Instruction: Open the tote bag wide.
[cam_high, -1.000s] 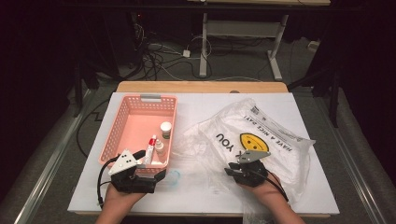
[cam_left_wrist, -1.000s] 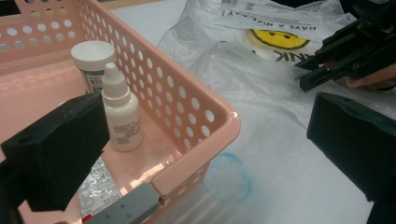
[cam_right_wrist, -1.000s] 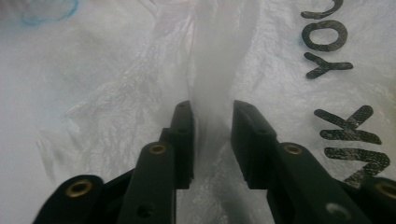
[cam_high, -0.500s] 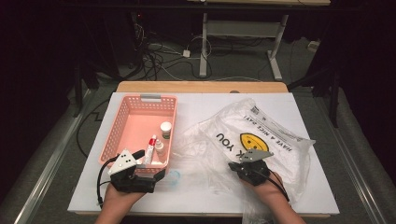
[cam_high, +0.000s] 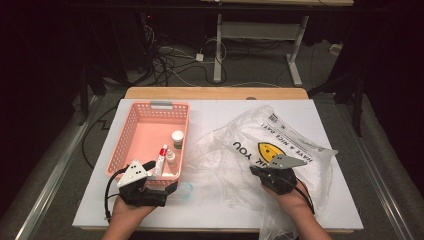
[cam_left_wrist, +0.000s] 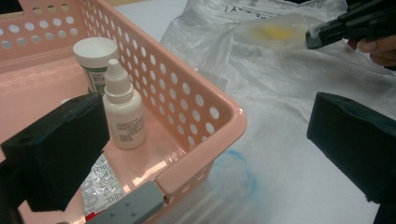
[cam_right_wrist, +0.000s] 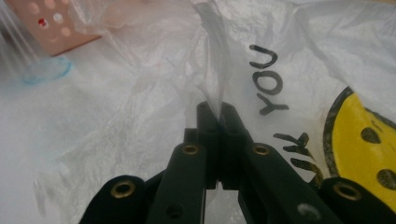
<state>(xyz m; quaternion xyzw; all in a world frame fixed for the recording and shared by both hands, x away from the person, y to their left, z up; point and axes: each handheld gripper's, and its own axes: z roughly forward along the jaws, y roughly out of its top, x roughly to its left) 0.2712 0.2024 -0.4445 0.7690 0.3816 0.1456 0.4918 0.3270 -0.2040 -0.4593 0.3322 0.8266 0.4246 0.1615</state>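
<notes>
Bag (cam_high: 280, 150): a thin, clear-white plastic bag, crumpled, printed with black letters and a yellow smiley face; it lay spread over the right half of the table (cam_high: 215, 112), its left edge reaching to just beside the basket.
Bag print: "YOU" read in black beside the yellow face in the right gripper view (cam_right_wrist: 266, 79).
Right gripper (cam_right_wrist: 215, 112): jaws pressed together on a raised fold of the bag, the film standing up in a peak from between the tips; in the high view it sat on the bag's near middle, just below the smiley (cam_high: 272, 172).
Left gripper (cam_left_wrist: 205, 154): jaws spread wide, holding nothing, one jaw inside the basket's near corner and the other out over the table; in the high view it sat at the basket's near rim (cam_high: 142, 187).
Basket (cam_high: 127, 145): pink, perforated walls, grey handle at each end, on the left half of the table.
Basket contents: a white-capped jar (cam_left_wrist: 95, 58), a small dropper bottle (cam_left_wrist: 122, 109) standing upright just in front of it, and a tube (cam_high: 161, 159) lying flat beside them.
Table mark: a blue ring (cam_left_wrist: 233, 175) on the white top, just outside the basket's near corner.
</notes>
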